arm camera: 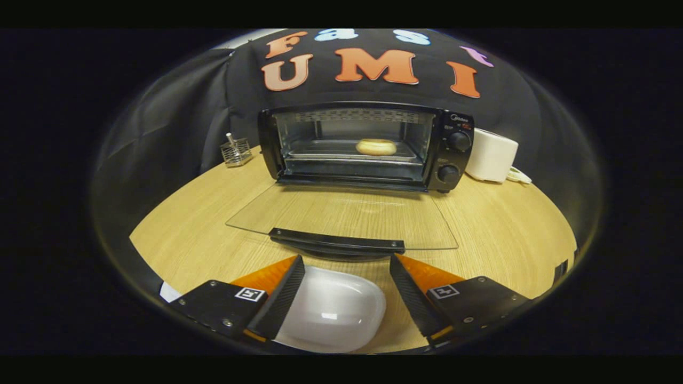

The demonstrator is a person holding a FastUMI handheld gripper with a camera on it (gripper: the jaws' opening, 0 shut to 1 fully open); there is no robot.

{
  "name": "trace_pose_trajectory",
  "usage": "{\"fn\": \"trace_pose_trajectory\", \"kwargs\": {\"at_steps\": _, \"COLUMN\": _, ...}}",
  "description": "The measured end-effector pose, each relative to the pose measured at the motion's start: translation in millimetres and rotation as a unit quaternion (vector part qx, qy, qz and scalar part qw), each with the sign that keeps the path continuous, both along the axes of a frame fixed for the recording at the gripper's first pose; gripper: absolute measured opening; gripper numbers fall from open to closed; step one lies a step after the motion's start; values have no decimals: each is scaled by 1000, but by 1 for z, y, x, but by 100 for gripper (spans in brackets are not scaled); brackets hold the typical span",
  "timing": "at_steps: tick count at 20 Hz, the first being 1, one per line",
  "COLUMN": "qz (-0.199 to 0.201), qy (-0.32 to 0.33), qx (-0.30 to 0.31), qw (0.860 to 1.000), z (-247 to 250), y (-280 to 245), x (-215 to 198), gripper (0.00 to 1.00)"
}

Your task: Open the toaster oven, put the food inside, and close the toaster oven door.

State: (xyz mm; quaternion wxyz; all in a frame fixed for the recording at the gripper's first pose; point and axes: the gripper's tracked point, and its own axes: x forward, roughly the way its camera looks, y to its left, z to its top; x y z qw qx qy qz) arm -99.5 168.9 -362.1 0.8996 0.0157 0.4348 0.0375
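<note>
My claw (347, 290) hangs released above the wooden table (507, 234), its two fingers (280, 293) spread wide and pressing on nothing. Between them, nearer the left finger, lies an empty white dish (333, 309), glossy and rounded, resting on the table. Just ahead of the fingertips is the dark handle (336, 242) of the toaster oven door (347, 216), which is folded all the way down, its clear glass pane lying flat over the wood. Beyond the door stands the black toaster oven (368, 146) itself, cavity open toward me. The food (376, 146), a pale, round, bun-like piece, sits inside on the metal tray (320, 152), a little right of the cavity's middle. Two round knobs (459, 141) are stacked on the oven's right-hand panel. To the left of the oven, near the table's far edge, stands a small wire holder (236, 152) with something upright in it. To the oven's right, just beside it, sits a white appliance (491, 154) with a white cord trailing off its far side.
</note>
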Motion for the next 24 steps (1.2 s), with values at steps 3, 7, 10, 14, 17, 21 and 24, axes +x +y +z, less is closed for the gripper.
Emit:
{"fn": "trace_pose_trajectory", "kwargs": {"at_steps": 3, "qz": -15, "qy": 23, "qx": 29, "qw": 999, "z": -6, "y": 9, "x": -1, "gripper": 96}}
{"fn": "trace_pose_trajectory", "kwargs": {"at_steps": 7, "qz": -17, "qy": 4, "qx": 15, "qw": 1000, "z": 4, "y": 5, "x": 7, "gripper": 95}}
{"fn": "trace_pose_trajectory", "kwargs": {"at_steps": 10, "qz": -14, "qy": -14, "qx": -2, "qw": 1000, "z": 18, "y": 5, "x": 14, "gripper": 95}}
{"fn": "trace_pose_trajectory", "kwargs": {"at_steps": 14, "qz": -11, "qy": -44, "qx": -23, "qw": 999, "z": 37, "y": 0, "x": 26, "gripper": 94}}
{"fn": "trace_pose_trajectory", "kwargs": {"at_steps": 17, "qz": -14, "qy": -69, "qx": -31, "qw": 997, "z": 53, "y": -2, "x": 37, "gripper": 92}}
{"fn": "trace_pose_trajectory", "kwargs": {"at_steps": 21, "qz": -10, "qy": -98, "qx": -46, "qw": 994, "z": 68, "y": -6, "x": 57, "gripper": 93}}
{"fn": "trace_pose_trajectory", "kwargs": {"at_steps": 24, "qz": -16, "qy": -118, "qx": -26, "qw": 993, "z": 82, "y": -7, "x": 70, "gripper": 94}}
